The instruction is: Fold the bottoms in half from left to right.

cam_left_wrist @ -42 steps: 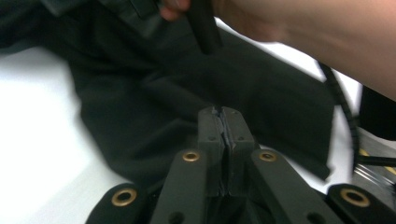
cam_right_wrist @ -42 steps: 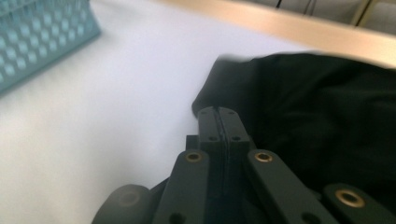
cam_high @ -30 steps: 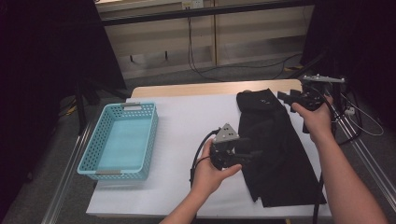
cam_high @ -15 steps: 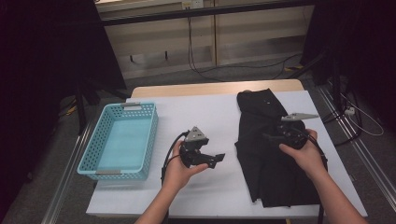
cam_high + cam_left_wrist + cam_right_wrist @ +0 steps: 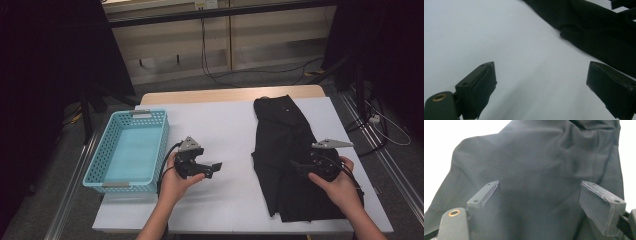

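A black garment lies crumpled and roughly folded on the right half of the white table. My right gripper hovers over its lower part, jaws wide apart after just opening, nothing between them; the cloth spreads beneath the jaws in the right gripper view. My left gripper sits over bare table left of the garment, pointing right toward it, open with jaws that have just been widening. In the left gripper view the garment's edge lies ahead at the upper right.
A light blue plastic basket, with nothing inside, stands at the table's left edge. Bare white tabletop stretches between basket and garment. Beyond the far wooden edge are cables on the floor and dark stands on both sides.
Both hands have drawn back toward the near edge and lower. The left gripper slid left off the garment onto bare table; the right came down from the far right corner over the garment's lower part.
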